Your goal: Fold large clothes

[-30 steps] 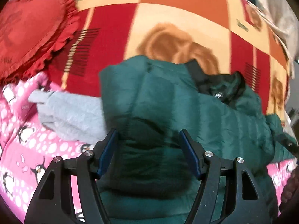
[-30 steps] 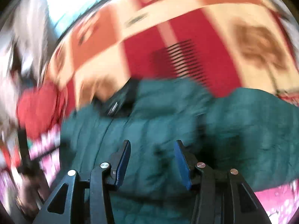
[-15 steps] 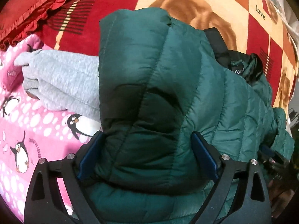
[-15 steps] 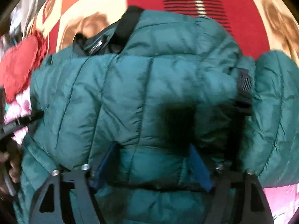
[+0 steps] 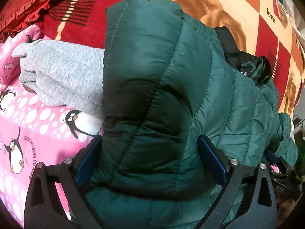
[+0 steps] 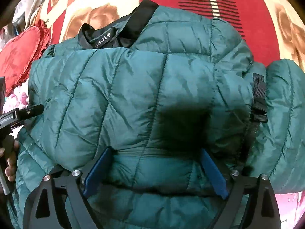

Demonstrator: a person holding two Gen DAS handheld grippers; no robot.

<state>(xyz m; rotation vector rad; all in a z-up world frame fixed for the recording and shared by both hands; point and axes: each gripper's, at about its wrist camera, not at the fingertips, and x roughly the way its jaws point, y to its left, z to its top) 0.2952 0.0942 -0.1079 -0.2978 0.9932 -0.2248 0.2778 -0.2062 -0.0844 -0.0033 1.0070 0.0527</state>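
A dark green quilted puffer jacket (image 5: 171, 87) lies folded on the bed, black collar and label at the far side (image 6: 106, 38). My left gripper (image 5: 150, 158) is wide open, pressed against the jacket's left end, with the puffy fold bulging between its blue pads. My right gripper (image 6: 154, 169) is also wide open, pushed into the jacket (image 6: 133, 87) near its middle, fabric between the pads. A sleeve (image 6: 282, 114) with a black strap lies at the right. The left gripper shows at the left edge of the right wrist view (image 6: 22, 112).
A folded grey sweater (image 5: 63, 76) lies on the pink penguin sheet (image 5: 28, 133) left of the jacket. A red heart cushion (image 6: 17, 57) sits at the far left. The red and cream bear blanket (image 5: 238, 9) covers the bed beyond.
Both grippers moved down and forward onto the jacket and opened wider. The jacket's upper part now lies folded over, filling both views.
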